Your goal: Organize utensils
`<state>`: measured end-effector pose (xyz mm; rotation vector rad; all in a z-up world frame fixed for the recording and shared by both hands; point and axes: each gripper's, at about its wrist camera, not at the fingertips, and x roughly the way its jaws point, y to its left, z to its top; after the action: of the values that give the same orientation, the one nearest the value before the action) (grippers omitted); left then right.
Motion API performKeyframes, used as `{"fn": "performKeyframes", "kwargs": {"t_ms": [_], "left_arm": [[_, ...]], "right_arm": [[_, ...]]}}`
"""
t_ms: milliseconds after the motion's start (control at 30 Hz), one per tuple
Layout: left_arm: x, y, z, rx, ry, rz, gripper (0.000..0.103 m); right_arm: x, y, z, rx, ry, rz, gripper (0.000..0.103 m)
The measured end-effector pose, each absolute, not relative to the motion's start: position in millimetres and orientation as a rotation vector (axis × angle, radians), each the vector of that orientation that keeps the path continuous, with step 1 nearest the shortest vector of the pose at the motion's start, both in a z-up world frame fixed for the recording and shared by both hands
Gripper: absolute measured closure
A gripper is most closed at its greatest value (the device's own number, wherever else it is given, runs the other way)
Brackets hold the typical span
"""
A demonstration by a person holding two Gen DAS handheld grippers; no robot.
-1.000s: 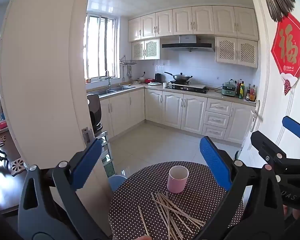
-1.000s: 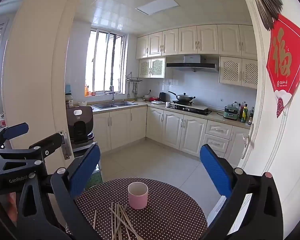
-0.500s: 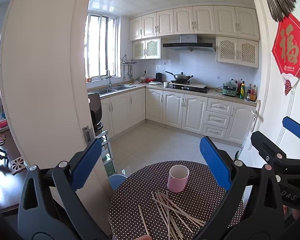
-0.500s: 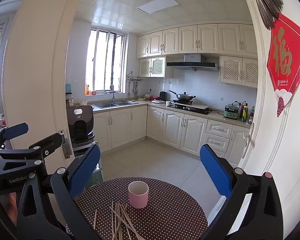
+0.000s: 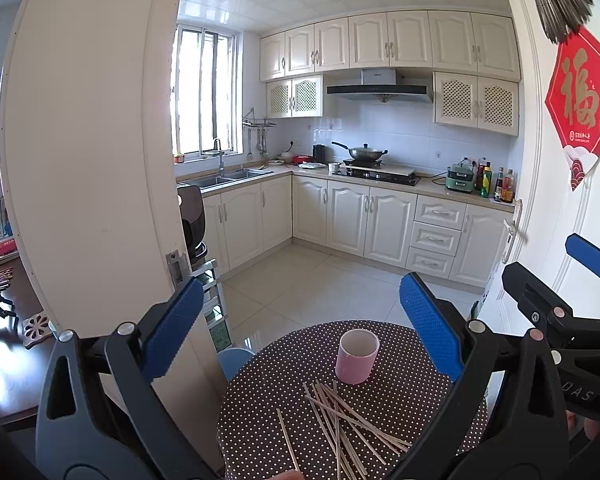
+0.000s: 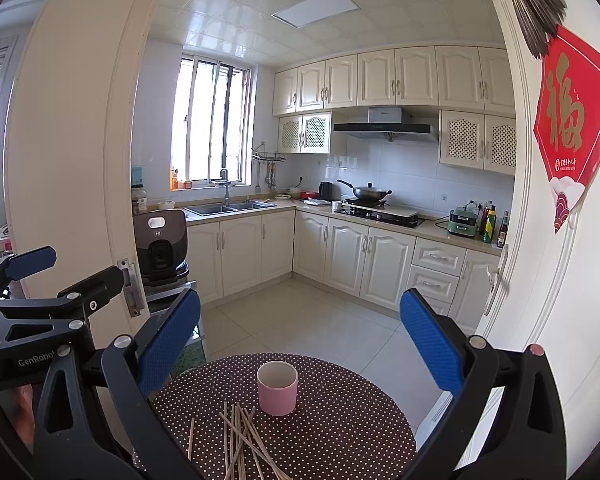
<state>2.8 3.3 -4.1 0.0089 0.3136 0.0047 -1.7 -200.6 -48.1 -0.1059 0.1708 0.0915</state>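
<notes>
Nothing is sorted yet: chopsticks (image 5: 348, 424) are lying scattered on the desk (image 5: 412, 408) near the empty cup (image 5: 357, 356); both tongs, left (image 5: 300, 328) and right (image 6: 300, 340), are hovering wide open.

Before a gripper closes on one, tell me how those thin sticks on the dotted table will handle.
The sticks look thin and straight, so probably light and stiff. They lie crossed in a loose pile, so lifting one may drag others. On the flat table they might roll when nudged.
</notes>
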Motion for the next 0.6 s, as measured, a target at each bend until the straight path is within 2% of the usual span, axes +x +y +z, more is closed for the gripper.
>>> {"fn": "performKeyframes", "kwargs": {"t_ms": [600], "left_arm": [[3.4,4.9,-6.0,0.008,0.316,0.003,0.006]], "right_arm": [[4.3,-203.4,-57.1,-0.102,0.179,0.093,0.007]]}}
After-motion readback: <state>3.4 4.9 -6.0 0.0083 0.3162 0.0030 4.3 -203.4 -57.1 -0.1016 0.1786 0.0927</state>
